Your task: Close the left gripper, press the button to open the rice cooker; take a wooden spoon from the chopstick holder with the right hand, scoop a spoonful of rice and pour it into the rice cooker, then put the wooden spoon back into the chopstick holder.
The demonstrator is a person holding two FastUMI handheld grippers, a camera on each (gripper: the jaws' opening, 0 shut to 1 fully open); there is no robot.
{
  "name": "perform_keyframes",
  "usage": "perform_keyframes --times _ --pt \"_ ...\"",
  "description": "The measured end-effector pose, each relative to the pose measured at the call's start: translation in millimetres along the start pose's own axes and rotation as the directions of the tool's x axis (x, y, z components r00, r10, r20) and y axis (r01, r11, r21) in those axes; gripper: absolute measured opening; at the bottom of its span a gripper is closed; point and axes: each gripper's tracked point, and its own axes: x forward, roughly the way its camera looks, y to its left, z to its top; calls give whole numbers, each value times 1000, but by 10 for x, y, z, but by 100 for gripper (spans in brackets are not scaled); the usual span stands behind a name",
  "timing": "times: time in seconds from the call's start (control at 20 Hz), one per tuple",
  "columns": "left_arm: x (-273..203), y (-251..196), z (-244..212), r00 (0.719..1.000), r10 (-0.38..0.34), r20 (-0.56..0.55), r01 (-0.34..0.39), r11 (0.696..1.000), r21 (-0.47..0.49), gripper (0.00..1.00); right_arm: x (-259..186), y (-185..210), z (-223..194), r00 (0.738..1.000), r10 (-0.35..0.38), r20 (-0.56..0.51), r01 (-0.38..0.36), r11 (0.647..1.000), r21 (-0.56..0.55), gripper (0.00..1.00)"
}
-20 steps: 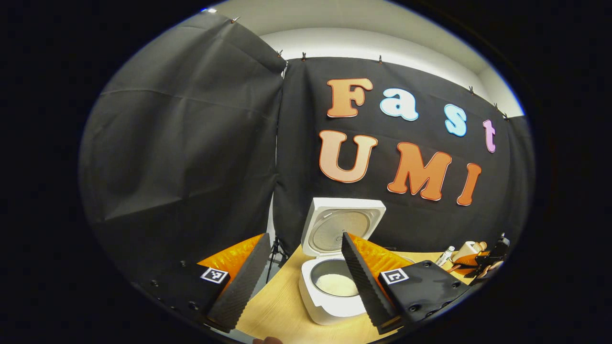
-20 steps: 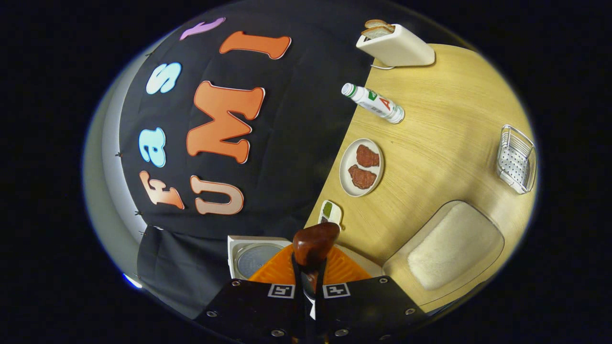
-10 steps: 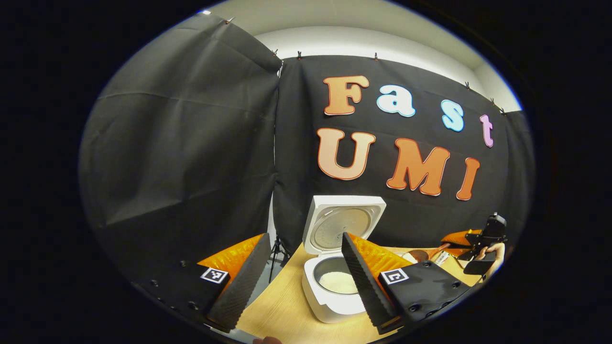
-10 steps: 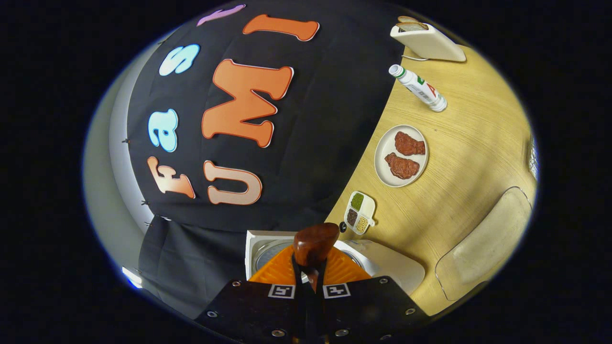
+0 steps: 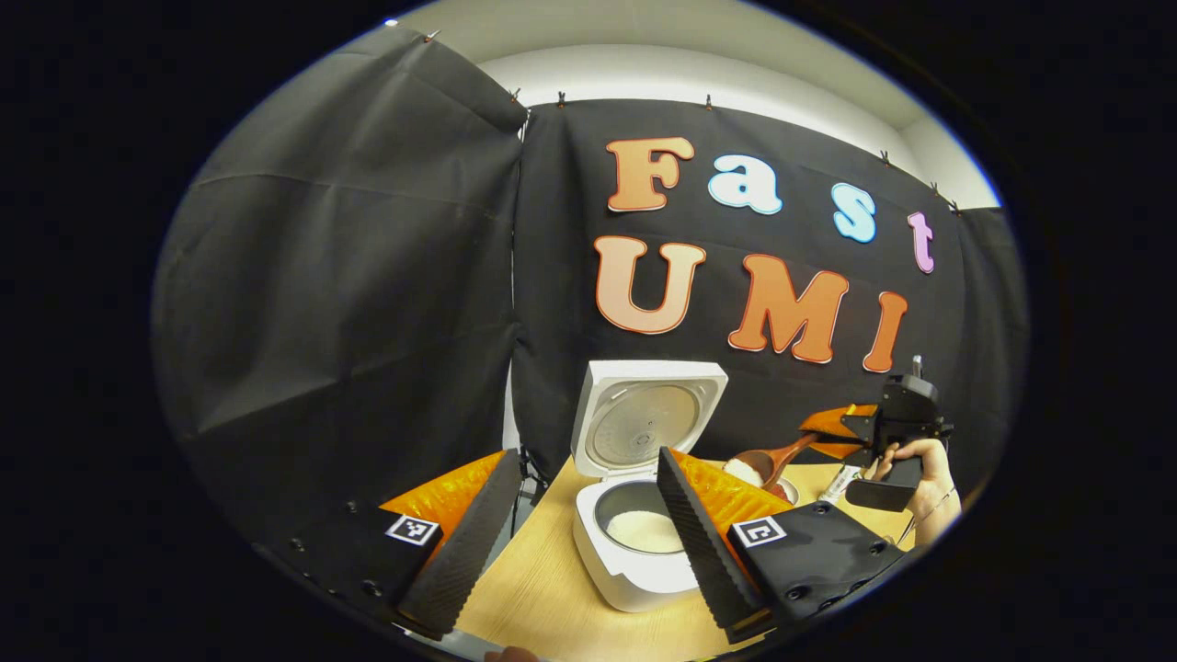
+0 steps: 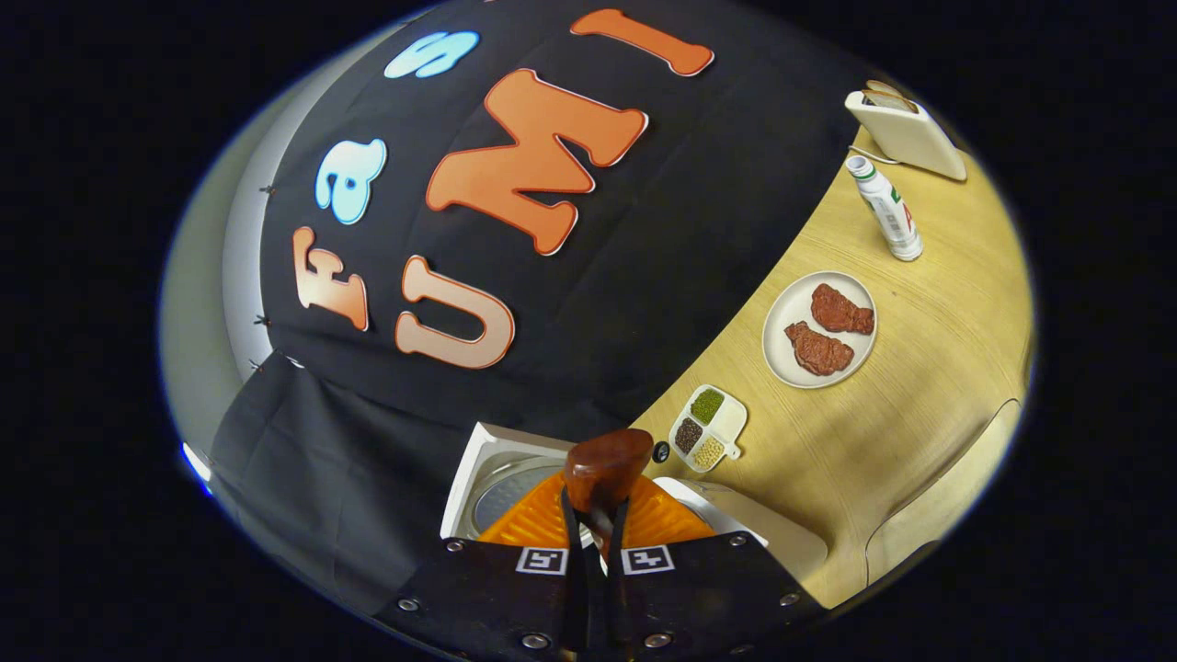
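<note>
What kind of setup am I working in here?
Likely a mock kitchen in a recording booth: a pale wooden table, an open white rice cooker, and a round white plate of brown meat pieces.

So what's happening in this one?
A person is adding rice to a rice cooker, which stands open with its lid up and some rice already in the pot. The right gripper is shut on a wooden spoon loaded with rice and holds it in the air to the right of the cooker, nothing poured from it yet. The left gripper is open and holds nothing, in front of the cooker.
</note>
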Motion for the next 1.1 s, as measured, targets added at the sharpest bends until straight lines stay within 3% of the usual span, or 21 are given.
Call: perform_keyframes --times 0.35,1.1 --pt "-12 25 -61 1000 -26 -5 26 1000 2 100 120 214 -65 999 -12 34 17 986 -166 7" --pt "8 33 -34 1000 -26 5 26 1000 2 100 155 520 -133 998 44 54 -23 938 -346 7"
